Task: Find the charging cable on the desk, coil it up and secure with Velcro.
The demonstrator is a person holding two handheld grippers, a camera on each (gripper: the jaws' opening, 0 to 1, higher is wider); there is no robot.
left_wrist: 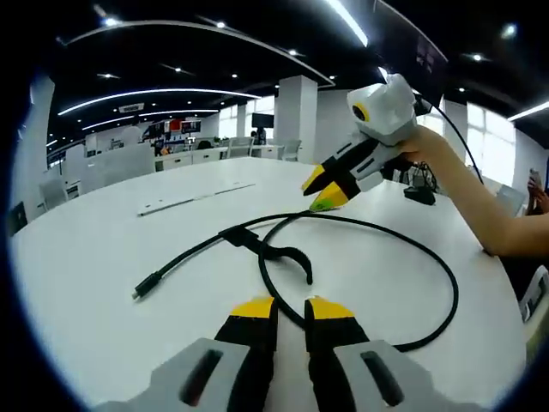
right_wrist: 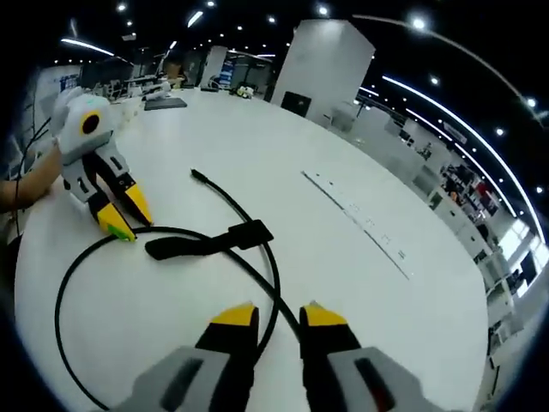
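White and bare, the desk (left_wrist: 103, 283) carried the cable (left_wrist: 446, 283) in one loose loop just ahead of the left gripper (left_wrist: 291, 307), whose fingers stood narrowly apart and empty. The right gripper (left_wrist: 324, 190) hung with its tips nearly together at the far side of the loop, beyond the strap (left_wrist: 274, 249), and held nothing. My worry was that a pinch at one point could let the springy loop open, or the strap could catch under it.

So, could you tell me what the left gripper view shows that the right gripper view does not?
Left gripper view: a forearm reaching in from the right and a small dark object behind the right hand-held gripper. Right gripper view: a dark flat item at the table's far end. Both: the looped cable, its Velcro strap, a white strip.
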